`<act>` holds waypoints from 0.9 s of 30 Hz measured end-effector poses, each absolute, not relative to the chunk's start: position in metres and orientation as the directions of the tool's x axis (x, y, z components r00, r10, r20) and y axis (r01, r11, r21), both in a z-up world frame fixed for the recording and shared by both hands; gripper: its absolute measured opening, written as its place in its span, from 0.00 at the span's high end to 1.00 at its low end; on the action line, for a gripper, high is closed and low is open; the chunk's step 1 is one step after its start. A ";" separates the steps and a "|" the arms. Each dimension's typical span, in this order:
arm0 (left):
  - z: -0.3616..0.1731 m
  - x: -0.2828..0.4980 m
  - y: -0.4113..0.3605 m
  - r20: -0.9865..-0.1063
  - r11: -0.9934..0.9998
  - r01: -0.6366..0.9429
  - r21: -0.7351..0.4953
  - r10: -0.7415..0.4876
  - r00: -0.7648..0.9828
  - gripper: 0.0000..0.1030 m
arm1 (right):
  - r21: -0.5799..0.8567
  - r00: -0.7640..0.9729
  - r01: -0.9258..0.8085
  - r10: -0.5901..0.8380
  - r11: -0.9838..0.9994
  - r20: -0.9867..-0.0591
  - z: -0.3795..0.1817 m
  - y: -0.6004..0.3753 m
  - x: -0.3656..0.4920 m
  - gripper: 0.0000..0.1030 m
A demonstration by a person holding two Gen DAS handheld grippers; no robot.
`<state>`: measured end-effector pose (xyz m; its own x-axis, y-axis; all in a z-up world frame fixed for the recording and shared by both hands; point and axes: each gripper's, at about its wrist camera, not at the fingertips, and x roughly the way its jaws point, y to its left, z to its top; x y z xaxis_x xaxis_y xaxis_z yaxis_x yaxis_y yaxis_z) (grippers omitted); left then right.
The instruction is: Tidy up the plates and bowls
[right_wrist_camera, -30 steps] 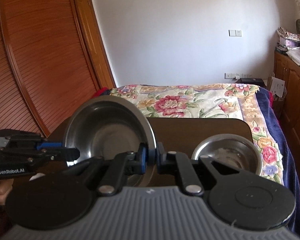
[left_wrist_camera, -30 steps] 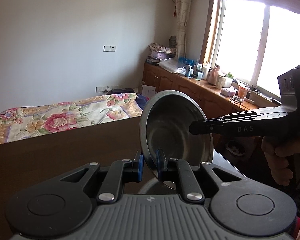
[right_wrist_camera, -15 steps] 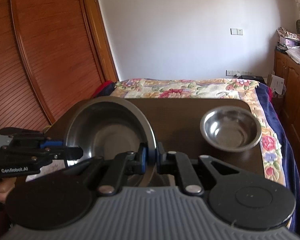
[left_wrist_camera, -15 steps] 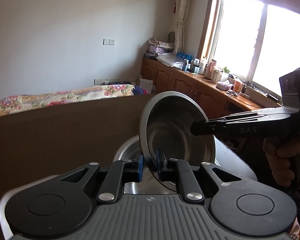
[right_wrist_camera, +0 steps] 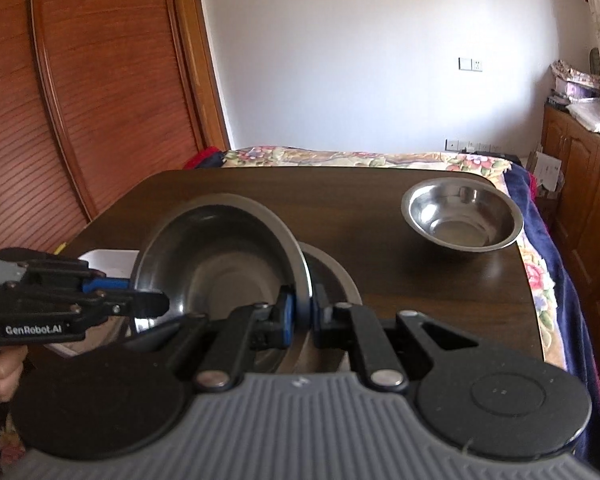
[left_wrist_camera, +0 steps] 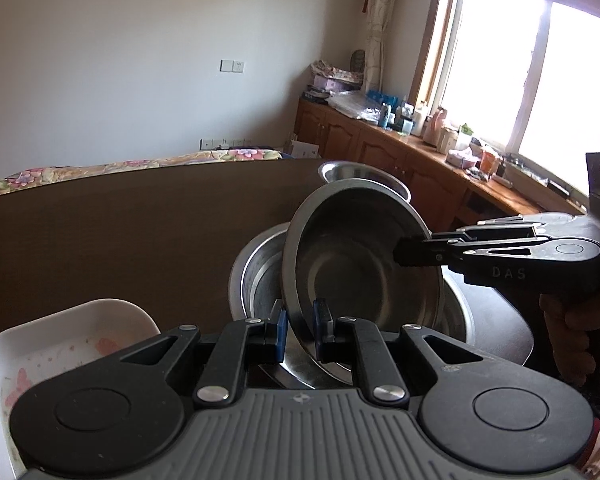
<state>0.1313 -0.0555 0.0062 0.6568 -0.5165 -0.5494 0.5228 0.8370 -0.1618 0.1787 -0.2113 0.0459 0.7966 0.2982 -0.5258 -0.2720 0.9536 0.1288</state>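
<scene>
Steel bowl (left_wrist_camera: 352, 256), tilted on edge, is being gripped at opposite rim points by the left gripper (left_wrist_camera: 300, 330) and right gripper (right_wrist_camera: 302, 312), both clenched on it. It is hanging over a second steel bowl (left_wrist_camera: 256, 276) on the dark wood table (right_wrist_camera: 380, 216). A third bowl (right_wrist_camera: 462, 216) is sitting well apart; a white dish (left_wrist_camera: 52, 344) is lying near. Bed and cabinets are lining the room. Lettering is reading "GenRobot.AI" and "DAS".
</scene>
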 end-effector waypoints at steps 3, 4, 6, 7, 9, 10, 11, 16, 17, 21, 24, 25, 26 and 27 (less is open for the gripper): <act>0.005 0.135 -0.058 -0.551 0.847 0.512 -0.145 -0.499 0.669 0.60 | 0.078 0.808 -0.268 0.268 0.960 -0.524 0.042 -0.206 0.178 0.89; 0.003 0.136 -0.056 -0.551 0.847 0.509 -0.152 -0.500 0.668 0.60 | 0.058 0.813 -0.264 0.255 0.963 -0.523 0.040 -0.204 0.177 0.89; 0.001 0.138 -0.054 -0.550 0.849 0.505 -0.157 -0.500 0.669 0.60 | 0.042 0.814 -0.259 0.242 0.965 -0.528 0.037 -0.201 0.178 0.89; 0.000 0.138 -0.054 -0.548 0.850 0.504 -0.156 -0.499 0.671 0.60 | 0.038 0.813 -0.259 0.239 0.965 -0.531 0.036 -0.200 0.178 0.89; 0.000 0.137 -0.055 -0.549 0.855 0.499 -0.143 -0.488 0.679 0.60 | 0.032 0.814 -0.258 0.236 0.966 -0.531 0.034 -0.200 0.178 0.89; 0.000 0.138 -0.055 -0.549 0.856 0.498 -0.137 -0.484 0.681 0.60 | 0.033 0.816 -0.257 0.235 0.966 -0.527 0.033 -0.200 0.178 0.89; 0.000 0.138 -0.055 -0.549 0.858 0.496 -0.136 -0.482 0.683 0.60 | 0.035 0.817 -0.256 0.235 0.966 -0.526 0.032 -0.200 0.176 0.89; -0.003 0.139 -0.056 -0.539 0.866 0.485 -0.126 -0.470 0.699 0.60 | 0.046 0.817 -0.255 0.240 0.966 -0.525 0.028 -0.197 0.177 0.89; -0.003 0.139 -0.057 -0.536 0.868 0.483 -0.118 -0.465 0.705 0.60 | 0.049 0.817 -0.254 0.241 0.966 -0.524 0.027 -0.196 0.178 0.88; -0.005 0.138 -0.057 -0.523 0.872 0.476 -0.112 -0.459 0.718 0.60 | 0.028 0.829 -0.261 0.239 0.965 -0.505 0.024 -0.192 0.178 0.88; -0.007 0.135 -0.054 -0.509 0.877 0.469 -0.107 -0.454 0.731 0.59 | 0.030 0.846 -0.252 0.236 0.967 -0.479 0.022 -0.190 0.175 0.87; -0.007 0.134 -0.053 -0.504 0.877 0.469 -0.105 -0.454 0.735 0.58 | 0.033 0.849 -0.252 0.237 0.967 -0.472 0.022 -0.189 0.175 0.87; -0.007 0.134 -0.052 -0.500 0.877 0.468 -0.107 -0.454 0.737 0.58 | 0.033 0.853 -0.252 0.238 0.967 -0.465 0.021 -0.189 0.174 0.87; -0.008 0.132 -0.052 -0.493 0.878 0.466 -0.109 -0.455 0.742 0.57 | 0.034 0.857 -0.252 0.240 0.967 -0.456 0.020 -0.188 0.173 0.86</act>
<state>0.1323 -0.0516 -0.0076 0.7416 -0.4550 -0.4930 0.4663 0.8779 -0.1090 0.1726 -0.1883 0.0205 0.8571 0.2397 -0.4560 -0.2524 0.9670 0.0339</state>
